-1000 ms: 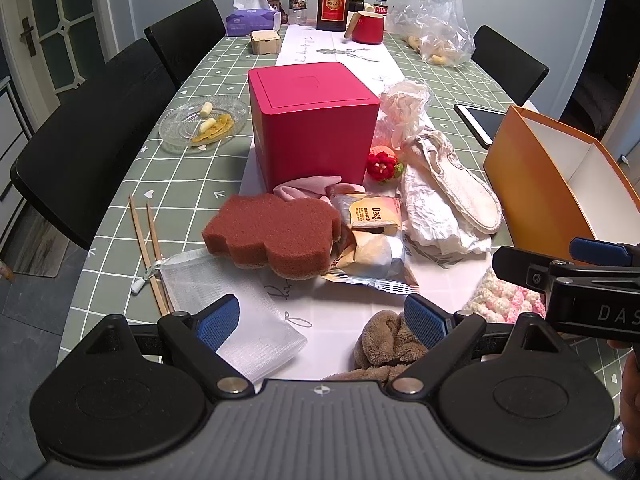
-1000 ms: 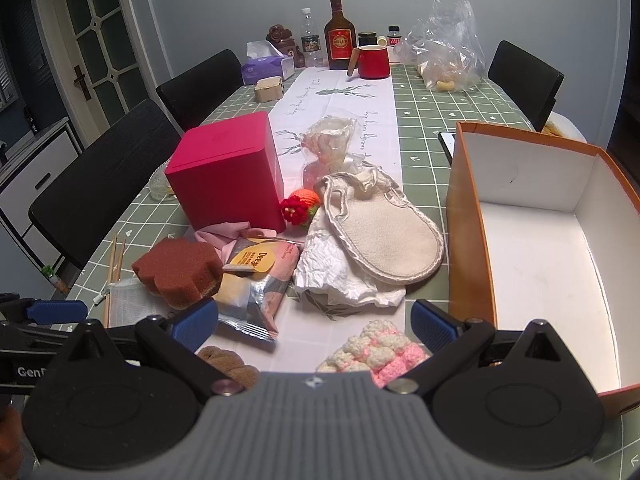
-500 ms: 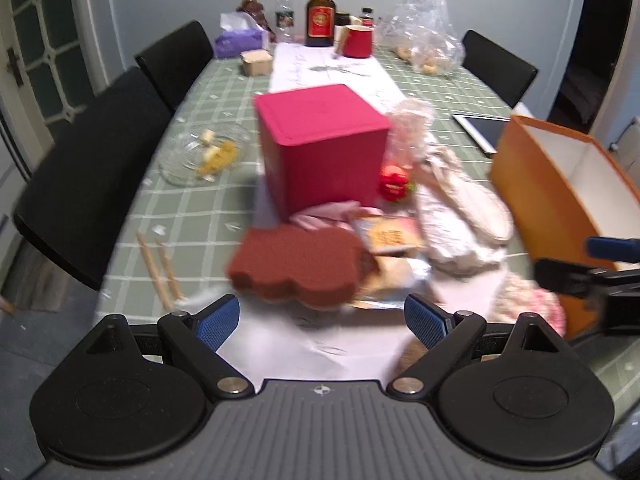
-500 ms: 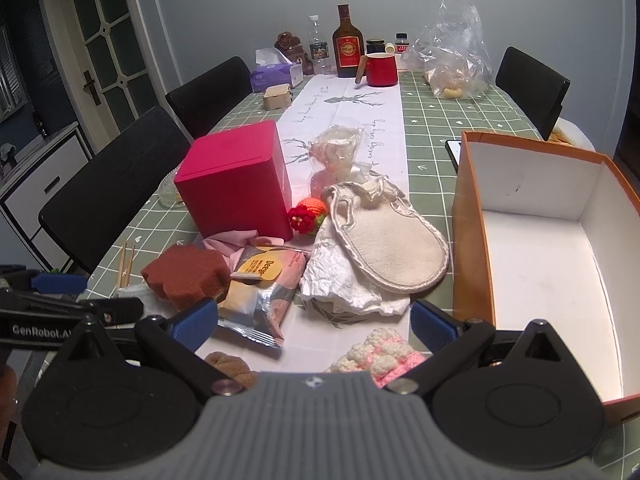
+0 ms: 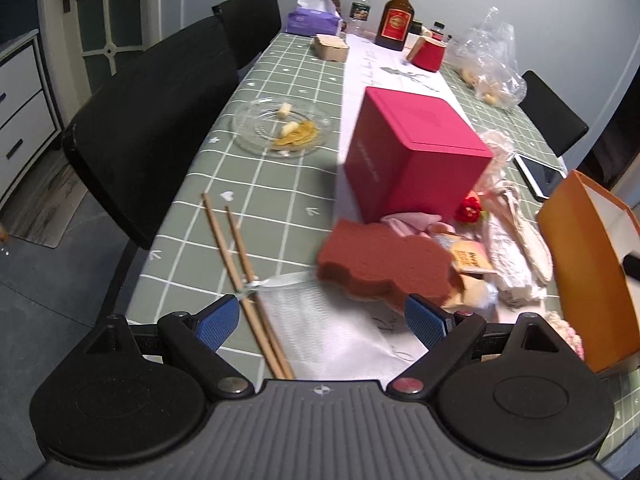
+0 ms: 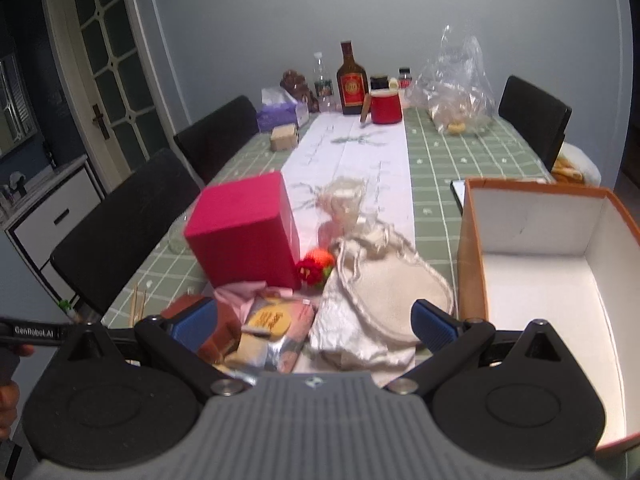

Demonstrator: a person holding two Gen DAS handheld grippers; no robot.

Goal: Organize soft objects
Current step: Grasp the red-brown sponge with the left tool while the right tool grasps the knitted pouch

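Observation:
My left gripper (image 5: pixel 322 320) is open and empty, low over the table's near left part. A brown sponge (image 5: pixel 380 266) lies just ahead of its right finger, on a snack packet (image 5: pixel 470 258). A clear mesh pouch (image 5: pixel 320 320) lies under the jaws. My right gripper (image 6: pixel 314 322) is open and empty, raised above the pile. A cream bath mitt (image 6: pixel 396 284) lies on crumpled white paper (image 6: pixel 352 336), beside the open orange box (image 6: pixel 540 272). A pink cloth (image 5: pixel 408 220) and a red knitted flower (image 6: pixel 316 266) lie by the pink cube box (image 5: pixel 412 156). A pink-white fluffy piece (image 5: pixel 566 328) peeks beside the orange box.
Wooden chopsticks (image 5: pixel 240 264) lie on the green checked tablecloth at left. A glass dish (image 5: pixel 280 128) with scraps sits behind. A bottle (image 6: pixel 351 84), red mug (image 6: pixel 385 108), tissue box (image 5: pixel 314 20) and plastic bag (image 6: pixel 456 92) stand at the far end. A tablet (image 5: pixel 538 170) lies right. Black chairs line the left edge.
My left gripper has swung left, so the sponge now lies at its right and the chopsticks under it. My right gripper has risen and pulled back; the fluffy piece and brown towel left its view.

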